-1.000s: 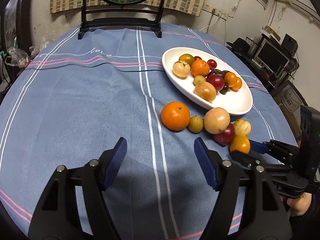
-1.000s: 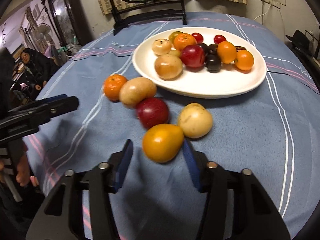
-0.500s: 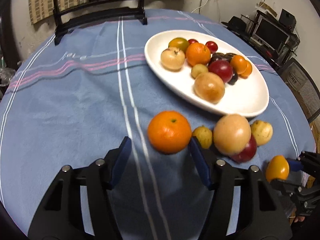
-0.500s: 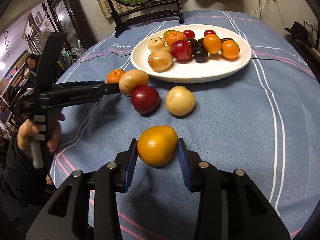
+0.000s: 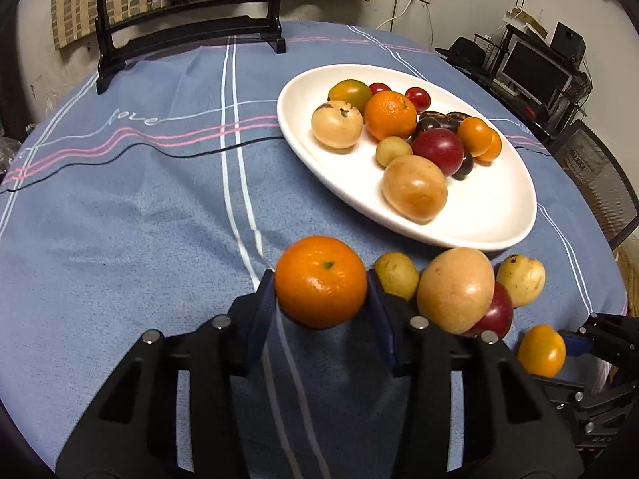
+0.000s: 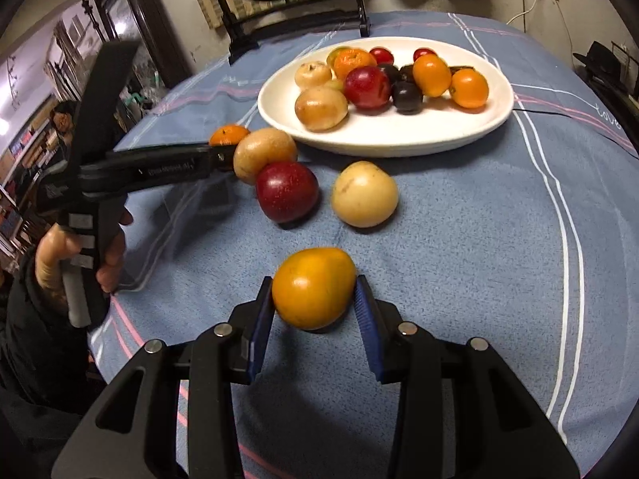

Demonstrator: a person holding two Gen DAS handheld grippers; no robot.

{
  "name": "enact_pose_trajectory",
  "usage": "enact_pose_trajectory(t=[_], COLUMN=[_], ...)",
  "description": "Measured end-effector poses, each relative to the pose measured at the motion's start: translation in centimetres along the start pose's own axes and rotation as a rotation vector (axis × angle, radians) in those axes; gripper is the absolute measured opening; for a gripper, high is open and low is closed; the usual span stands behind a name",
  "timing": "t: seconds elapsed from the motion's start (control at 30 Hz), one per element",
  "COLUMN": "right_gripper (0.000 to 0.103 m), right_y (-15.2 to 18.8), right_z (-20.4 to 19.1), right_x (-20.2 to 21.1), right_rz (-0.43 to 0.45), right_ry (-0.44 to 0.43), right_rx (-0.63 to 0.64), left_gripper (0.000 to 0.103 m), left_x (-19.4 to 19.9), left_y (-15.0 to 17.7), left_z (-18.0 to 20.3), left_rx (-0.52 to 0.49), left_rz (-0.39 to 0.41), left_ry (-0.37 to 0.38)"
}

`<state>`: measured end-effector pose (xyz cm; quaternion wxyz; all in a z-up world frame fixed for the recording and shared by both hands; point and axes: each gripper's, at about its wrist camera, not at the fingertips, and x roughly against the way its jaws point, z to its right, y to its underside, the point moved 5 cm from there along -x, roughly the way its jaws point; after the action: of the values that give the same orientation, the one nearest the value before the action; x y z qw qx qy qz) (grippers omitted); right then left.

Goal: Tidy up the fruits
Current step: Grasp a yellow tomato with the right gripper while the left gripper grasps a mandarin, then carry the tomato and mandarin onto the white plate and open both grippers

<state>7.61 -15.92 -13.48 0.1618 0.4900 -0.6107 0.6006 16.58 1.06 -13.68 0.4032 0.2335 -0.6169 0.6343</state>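
Note:
My left gripper is shut on an orange mandarin just above the blue tablecloth. My right gripper is shut on a yellow-orange fruit, which also shows in the left wrist view. A white oval plate behind holds several fruits; it also shows in the right wrist view. Loose on the cloth are a tan round fruit, a red plum, a pale yellow fruit and a small yellow-green fruit.
A black stand with a round mirror stands at the table's far edge. The table's right edge drops off beside a chair and shelves with electronics. The hand holding the left gripper is at the table's left edge.
The left gripper moved forward and closed on the mandarin. The right gripper closed on the yellow-orange fruit and drew it back from the other loose fruits.

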Motion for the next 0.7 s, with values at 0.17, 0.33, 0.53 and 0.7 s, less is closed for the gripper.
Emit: enact_pose_trajectory(t=[0.17,0.33,0.53,0.7], right_gripper=[0.040,0.040,0.040,0.040], right_y=[0.4,0.5,0.1,0.1], right_z=[-0.2,0.3,0.5,0.5], right_x=[0.5,2.0,3.0,2.4], right_rz=[0.021,0.047,0.080,0.061], right_ry=[0.011,0.017,0.001,0.023], right_rx=[0.004,-0.014,-0.027,-0.019], left_gripper=[0.044,0.043,0.043,0.043], left_x=[0.2,2.4,6.6,7.8], left_y=[0.0,0.8,3.0,3.8], left_z=[0.1,-0.5,-0.9,-0.3], left_rx=[-0.001,0.052,0.121,0.114], left_rz=[0.006,0.042,0.102,0.110], left_ry=[-0.002,0.031,0.053,0.057])
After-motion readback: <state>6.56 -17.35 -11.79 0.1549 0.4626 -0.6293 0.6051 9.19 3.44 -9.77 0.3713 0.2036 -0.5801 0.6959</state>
